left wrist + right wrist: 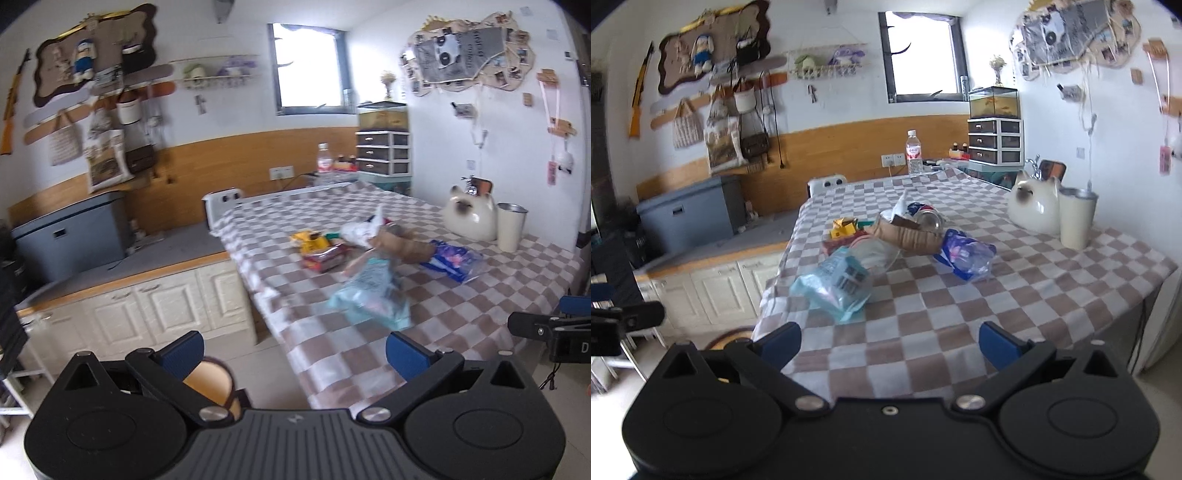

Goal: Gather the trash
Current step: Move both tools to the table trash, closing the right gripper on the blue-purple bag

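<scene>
- Left gripper [294,355]: fingers spread wide, holding nothing, off the bench's [480,306] near-left corner.
- Right gripper [889,345]: fingers likewise apart and empty, over the bench's near edge.
- Trash pile [897,236] lies mid-bench; a light-blue wrapper [836,286] sits nearest, toward the left edge.
- Cat-shaped jar [1036,206] and cup [1076,216] stand along the right edge.

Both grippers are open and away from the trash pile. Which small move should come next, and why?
Probably bring the right gripper forward to the light blue wrapper. It is the nearest piece on the checkered tablecloth, and both grippers are open and empty.
</scene>
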Demonstrator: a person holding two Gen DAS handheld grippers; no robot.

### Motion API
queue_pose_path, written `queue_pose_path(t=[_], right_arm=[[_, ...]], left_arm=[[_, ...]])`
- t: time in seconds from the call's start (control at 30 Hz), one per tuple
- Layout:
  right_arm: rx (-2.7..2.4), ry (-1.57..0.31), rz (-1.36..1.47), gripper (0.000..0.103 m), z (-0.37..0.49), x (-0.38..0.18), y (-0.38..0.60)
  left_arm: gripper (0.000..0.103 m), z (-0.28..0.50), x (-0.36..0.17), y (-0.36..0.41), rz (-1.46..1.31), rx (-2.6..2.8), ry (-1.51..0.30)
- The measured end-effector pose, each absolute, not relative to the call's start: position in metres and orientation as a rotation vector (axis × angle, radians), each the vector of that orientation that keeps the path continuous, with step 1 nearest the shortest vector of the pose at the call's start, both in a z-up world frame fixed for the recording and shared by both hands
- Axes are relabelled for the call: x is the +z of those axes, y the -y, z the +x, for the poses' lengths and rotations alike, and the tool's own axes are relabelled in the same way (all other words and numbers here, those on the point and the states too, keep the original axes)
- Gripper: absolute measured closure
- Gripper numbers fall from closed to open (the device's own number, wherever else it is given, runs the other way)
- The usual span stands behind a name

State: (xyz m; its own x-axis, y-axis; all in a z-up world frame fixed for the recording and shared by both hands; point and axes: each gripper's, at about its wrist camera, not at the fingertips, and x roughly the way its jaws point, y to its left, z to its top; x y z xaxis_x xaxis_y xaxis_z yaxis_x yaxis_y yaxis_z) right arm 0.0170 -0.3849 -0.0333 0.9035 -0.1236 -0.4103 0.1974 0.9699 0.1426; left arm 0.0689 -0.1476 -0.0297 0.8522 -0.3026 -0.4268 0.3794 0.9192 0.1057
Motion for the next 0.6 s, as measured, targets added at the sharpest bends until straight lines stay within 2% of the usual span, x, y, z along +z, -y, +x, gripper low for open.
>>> queue_pose_path(t=[0.2,0.33,0.6], right_arm=[[-0.221,-0.320,0.162,0.000,0.035,-0.049,0.430],[-0.281,-0.261,0.102,0.000,0.058,-0.054,0.458],[-0.231,-0.344,0.056,0.000,0.134,-0.058,0.502]], left_arm=[[0.000,0.105,-0.048,0.191,0.183,-0.471,-0.459],[0.000,0.133,-0.061,0.214,0.163,-0.544,-0.553],[0.000,0.161,-0.083,0.228,0.163,-0.608,-0.601]])
